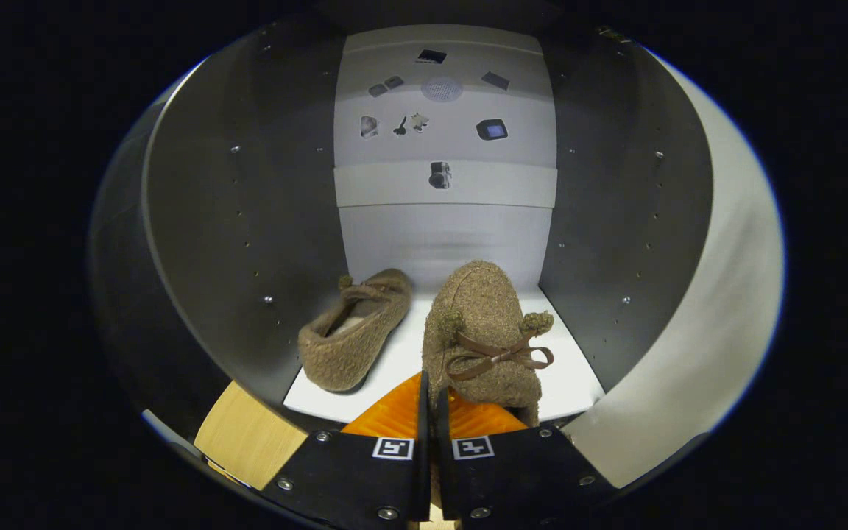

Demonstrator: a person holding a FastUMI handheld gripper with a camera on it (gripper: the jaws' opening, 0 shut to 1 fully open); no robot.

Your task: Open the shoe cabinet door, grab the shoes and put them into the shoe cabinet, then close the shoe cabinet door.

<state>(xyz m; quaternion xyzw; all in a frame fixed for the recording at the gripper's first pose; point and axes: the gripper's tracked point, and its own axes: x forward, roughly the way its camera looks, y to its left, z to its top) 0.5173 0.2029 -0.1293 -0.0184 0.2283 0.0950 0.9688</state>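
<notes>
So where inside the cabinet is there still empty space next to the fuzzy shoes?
The white shelf is bare to the right of the held slipper, up to the cabinet's right wall, and behind both slippers toward the back. A thin strip runs between them. The left slipper crowds the left wall. The gripper is shut on the held slipper's heel.
</notes>
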